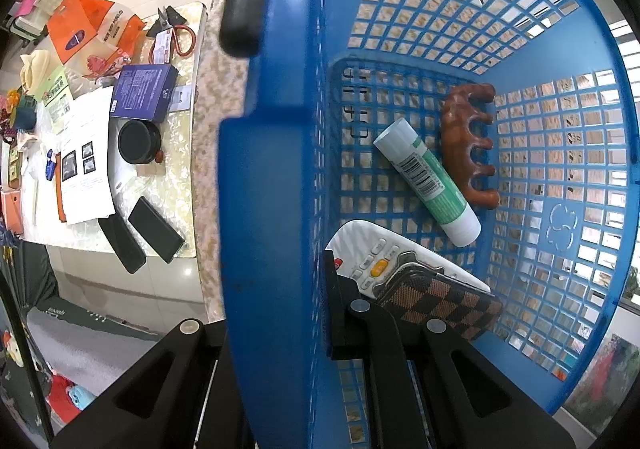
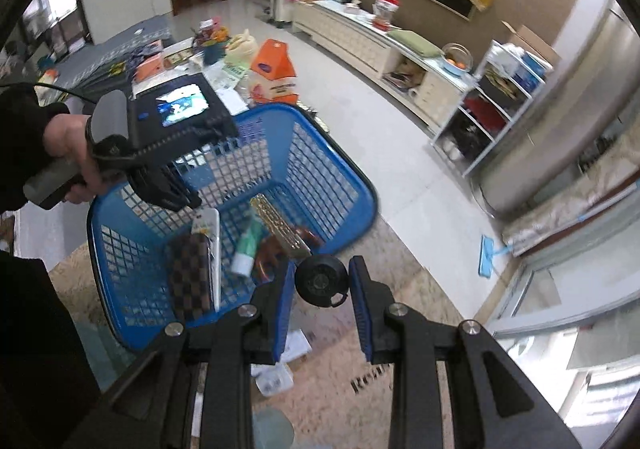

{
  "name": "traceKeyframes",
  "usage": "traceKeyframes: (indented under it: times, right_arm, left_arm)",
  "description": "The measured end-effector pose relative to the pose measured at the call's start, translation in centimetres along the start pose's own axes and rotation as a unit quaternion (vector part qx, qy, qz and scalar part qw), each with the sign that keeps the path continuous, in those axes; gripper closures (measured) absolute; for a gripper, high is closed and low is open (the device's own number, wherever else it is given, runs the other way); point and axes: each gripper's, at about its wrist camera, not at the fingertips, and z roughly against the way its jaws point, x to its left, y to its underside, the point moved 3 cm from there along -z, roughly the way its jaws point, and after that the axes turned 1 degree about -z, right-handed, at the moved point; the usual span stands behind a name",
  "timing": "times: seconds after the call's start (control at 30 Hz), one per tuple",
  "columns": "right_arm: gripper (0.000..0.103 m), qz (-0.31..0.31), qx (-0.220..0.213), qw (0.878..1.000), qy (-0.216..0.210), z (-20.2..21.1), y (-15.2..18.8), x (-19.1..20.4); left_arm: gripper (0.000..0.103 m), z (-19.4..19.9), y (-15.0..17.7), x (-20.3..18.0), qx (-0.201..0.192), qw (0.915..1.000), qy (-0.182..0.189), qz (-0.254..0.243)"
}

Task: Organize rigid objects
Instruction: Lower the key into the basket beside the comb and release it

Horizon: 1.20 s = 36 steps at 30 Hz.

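My left gripper (image 1: pixel 286 169) is shut on the wall of the blue plastic basket (image 1: pixel 560 129), one finger outside and one inside. Inside lie a green-white tube (image 1: pixel 428 177), a brown wooden massager (image 1: pixel 468 145), a white remote (image 1: pixel 384 261) and a checkered case (image 1: pixel 440 305). In the right wrist view my right gripper (image 2: pixel 322 283) holds a round black object (image 2: pixel 321 281) between its blue pads (image 2: pixel 284 301), just above the basket's (image 2: pixel 120 313) near rim. The left gripper (image 2: pixel 168 185) grips the basket's far-left rim. A gold bar (image 2: pixel 280 227) also lies in the basket.
A low table (image 1: pixel 176 153) at left carries a purple box (image 1: pixel 142 93), a black round jar (image 1: pixel 138 141), two black cases (image 1: pixel 156 229), papers, red scissors (image 1: pixel 180 35) and orange bags. The basket is over a speckled stone counter (image 2: pixel 360 389). Shelves and a cabinet stand across the tiled floor.
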Motion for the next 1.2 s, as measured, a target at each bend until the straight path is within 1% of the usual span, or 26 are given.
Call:
traceKeyframes:
  times: [0.03,0.2,0.4,0.6,0.7,0.97,1.1,1.2]
  right_arm:
    - [0.077,0.005,0.007,1.000,-0.008,-0.7,-0.5,0.2]
    - [0.077,0.025,0.036,0.999,-0.014,-3.5,-1.4,1.5]
    - [0.077,0.040,0.064,0.997,-0.023,-6.0,-2.6,3.1]
    - [0.077,0.064,0.086,0.994,-0.021,-7.9,-3.0,4.3]
    - [0.077,0.069,0.097,0.993,-0.026,-8.8,-2.9,4.5]
    - [0.076,0.079,0.115,0.990,-0.035,-9.8,-2.7,4.7]
    - [0.077,0.088,0.133,0.986,-0.038,-10.6,-2.3,4.4]
    - [0.077,0.087,0.137,0.986,-0.039,-10.6,-2.3,4.2]
  left_arm:
    - [0.095,0.0,0.0,0.0,0.000,1.0000,0.001,0.000]
    - [0.095,0.0,0.0,0.1,0.001,1.0000,0.005,-0.002]
    - [0.095,-0.1,-0.1,-0.3,0.001,0.9999,-0.001,-0.011]
    - [0.095,-0.1,-0.1,-0.5,0.001,0.9999,-0.002,-0.011]
    - [0.095,-0.1,-0.1,-0.4,0.001,0.9999,-0.003,-0.012]
    - [0.095,-0.1,-0.1,-0.6,0.000,0.9999,-0.008,-0.014]
    - [0.095,0.0,-0.1,-0.4,-0.001,0.9999,-0.001,-0.012]
    - [0.095,0.0,-0.1,-0.2,-0.001,0.9999,0.001,-0.012]
